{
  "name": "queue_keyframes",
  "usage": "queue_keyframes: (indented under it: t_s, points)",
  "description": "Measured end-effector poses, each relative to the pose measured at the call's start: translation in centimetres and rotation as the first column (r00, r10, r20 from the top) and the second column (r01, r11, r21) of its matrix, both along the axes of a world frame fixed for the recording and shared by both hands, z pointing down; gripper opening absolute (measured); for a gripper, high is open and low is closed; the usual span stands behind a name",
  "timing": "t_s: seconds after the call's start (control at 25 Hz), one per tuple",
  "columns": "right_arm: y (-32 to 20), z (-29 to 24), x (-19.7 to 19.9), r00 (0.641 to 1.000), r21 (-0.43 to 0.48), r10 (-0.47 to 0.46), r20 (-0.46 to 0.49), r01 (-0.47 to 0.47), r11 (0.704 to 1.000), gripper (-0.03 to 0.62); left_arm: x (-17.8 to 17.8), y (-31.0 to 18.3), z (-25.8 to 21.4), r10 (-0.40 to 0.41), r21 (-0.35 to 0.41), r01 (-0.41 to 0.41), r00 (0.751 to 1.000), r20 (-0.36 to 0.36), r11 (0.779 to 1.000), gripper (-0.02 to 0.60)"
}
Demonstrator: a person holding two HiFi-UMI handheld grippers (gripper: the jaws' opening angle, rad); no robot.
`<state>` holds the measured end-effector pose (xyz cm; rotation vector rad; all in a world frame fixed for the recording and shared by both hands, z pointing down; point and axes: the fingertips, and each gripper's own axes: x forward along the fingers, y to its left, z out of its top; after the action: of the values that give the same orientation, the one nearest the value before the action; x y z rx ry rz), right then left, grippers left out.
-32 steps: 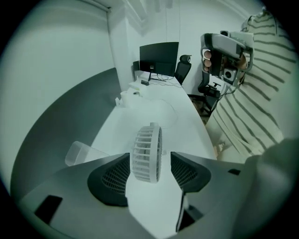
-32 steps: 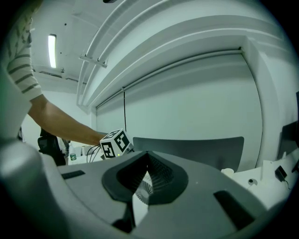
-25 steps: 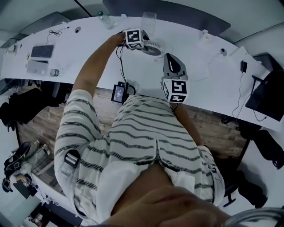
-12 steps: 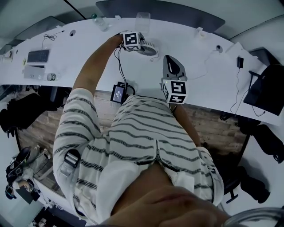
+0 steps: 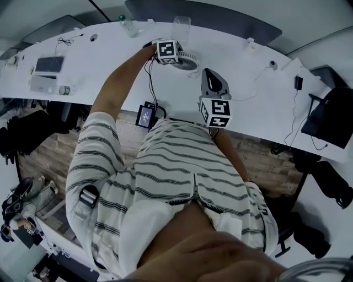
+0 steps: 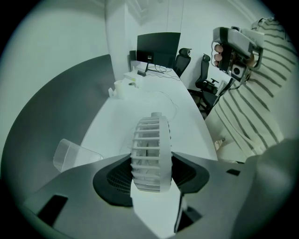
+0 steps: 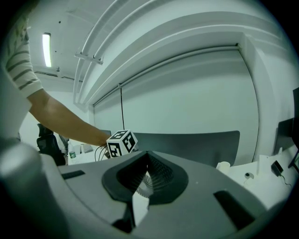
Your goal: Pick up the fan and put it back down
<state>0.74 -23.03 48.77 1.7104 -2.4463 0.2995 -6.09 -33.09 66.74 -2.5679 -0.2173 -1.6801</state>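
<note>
Fan (image 6: 149, 149), a white one with a ribbed round cage, is standing edge-on between the jaws of the left hand-held gripper (image 6: 149, 162). Those jaws have just been closing in, and the dark pads (image 6: 117, 175) are now pressing against its two flat faces. From where I am standing, I cannot tell whether its lower rim is resting on the desk (image 5: 99, 60) or sitting just clear of it. The person's bare left arm (image 5: 118, 82) is reaching out across the white desk to it.

Nearer the body, the right hand-held gripper (image 5: 210, 72) is hovering above the desk's front edge. Its jaws are pressed together with nothing between them, and it is pointing roughly towards the fan while staying well apart from it.

Just beyond the fan a clear plastic cup (image 5: 183, 25) is standing by the grey partition (image 5: 220, 16), with a bottle (image 5: 126, 24) off to its left. A thin cable (image 5: 259, 82) is trailing over the desk to the right. The person is wearing a striped shirt (image 5: 165, 165).
</note>
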Motion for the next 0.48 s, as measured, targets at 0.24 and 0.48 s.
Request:
queue_keyframes:
  t_s: [0.24, 0.48]
  points:
    - [0.0, 0.2, -0.8, 1.0, -0.005, -0.013, 0.005, 0.013, 1.0, 0.012, 0.0, 0.7, -2.6, -0.103, -0.004, 0.103, 0.992, -0.074, 0.995, 0.235]
    - [-0.1, 0.0, -1.3, 1.0, -0.005, -0.02, 0.008, 0.02, 1.0, 0.012, -1.2, 2.4, -3.6, -0.196, -0.008, 0.196, 0.978, -0.066, 0.981, 0.235]
